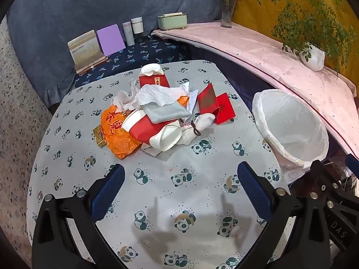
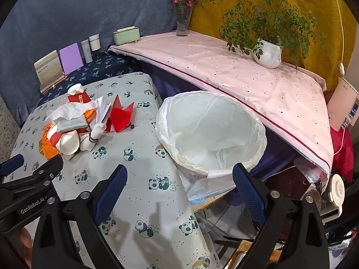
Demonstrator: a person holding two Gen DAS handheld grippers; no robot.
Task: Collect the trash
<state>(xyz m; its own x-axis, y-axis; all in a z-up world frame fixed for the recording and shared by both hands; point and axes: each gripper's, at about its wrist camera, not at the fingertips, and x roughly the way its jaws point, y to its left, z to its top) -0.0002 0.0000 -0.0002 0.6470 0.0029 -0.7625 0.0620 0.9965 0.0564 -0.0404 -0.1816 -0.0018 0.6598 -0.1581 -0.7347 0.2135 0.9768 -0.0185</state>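
Readable text: "GenRobot.AI" on the left gripper (image 2: 29, 168) body as seen from the right wrist; "DAS" partly legible on the right gripper (image 1: 332, 172) body in the left view. Orange bag (image 1: 116, 132) carries red characters, not legible. A white cloth pouch (image 1: 195, 125) shows letters, cut off.

Trash pile (image 1: 161, 112) sits mid-worktop (image 1: 179, 201) on grey panda-print cloth: crumpled white tissue (image 1: 157, 95), grey folded cloth (image 1: 165, 112), red-and-white paper cup (image 1: 152, 132) lying on its side, folded red cards (image 1: 215, 105), small gold box (image 1: 98, 136).

Bin (image 2: 211, 132), round, lined with a thin white plastic bag, stands just off the worktop's right edge; looks empty.

Both grippers hover over the near worktop, jaws wide, nothing between them. Pads blue, textured; frames black plastic.

Right view only: white device with a small screen (image 2: 345, 109), white cable, clutter under the pink-sheeted shelf (image 2: 224, 71). Both views: potted plant (image 2: 267, 51), flower vase (image 2: 184, 20), green box (image 2: 126, 35).
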